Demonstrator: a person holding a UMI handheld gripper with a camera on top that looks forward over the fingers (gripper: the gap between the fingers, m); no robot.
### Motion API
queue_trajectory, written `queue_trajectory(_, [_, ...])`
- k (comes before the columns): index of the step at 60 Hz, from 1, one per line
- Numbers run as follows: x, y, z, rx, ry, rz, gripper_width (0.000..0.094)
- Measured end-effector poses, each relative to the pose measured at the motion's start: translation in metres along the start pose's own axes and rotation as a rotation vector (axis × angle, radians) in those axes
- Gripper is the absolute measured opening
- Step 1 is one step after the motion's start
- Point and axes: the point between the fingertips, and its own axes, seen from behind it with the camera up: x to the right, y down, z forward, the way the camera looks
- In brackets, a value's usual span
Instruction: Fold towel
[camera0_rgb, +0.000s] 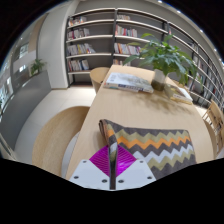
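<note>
A towel (160, 140) with orange, grey and white zigzag stripes lies spread on a light wooden table (105, 105), just ahead of my fingers and off to the right. My gripper (112, 160) is shut, its magenta pads pressed together on the towel's near left corner. A thin fold of that corner stands up between the pads. The towel's near edge is hidden behind the fingers.
A white flat stack (128, 81) and a potted green plant (166, 55) stand at the table's far end. Bookshelves (100, 40) line the back wall. A chair (214, 116) stands by the table's right side. Open floor lies to the left.
</note>
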Motion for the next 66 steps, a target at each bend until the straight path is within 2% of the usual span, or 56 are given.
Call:
queue_trajectory(7, [0.055,-0.039,-0.033,0.091,0.026,0.073,0.0049])
queue_trajectory(14, [0.134,-0.06,-0.06,0.138,0.066,0.1,0.0048])
queue_trajectory(21, [0.203,-0.047,-0.058,0.122,0.092,0.133,0.0047])
queue_trajectory(27, [0.236,-0.01,-0.038,0.048,0.067,0.14,0.0077])
queue_trajectory(30, [0.246,0.006,-0.026,0.006,0.045,0.14,0.0181])
queue_trajectory(33, [0.25,0.025,-0.017,-0.037,0.034,0.119,0.0364])
queue_trajectory(35, [0.256,0.032,-0.017,-0.046,0.047,0.092,0.0399])
queue_trajectory(37, [0.258,0.034,-0.019,-0.041,0.062,0.065,0.0437])
queue_trajectory(46, [0.264,0.003,-0.056,0.045,0.075,0.068,0.0813])
queue_trajectory(48, [0.263,-0.007,-0.068,0.07,0.073,0.076,0.0863])
queue_trajectory(58, [0.267,-0.057,-0.148,0.2,0.081,0.091,0.0861])
queue_trajectory(66, [0.259,-0.065,-0.209,0.26,0.064,0.109,0.0857])
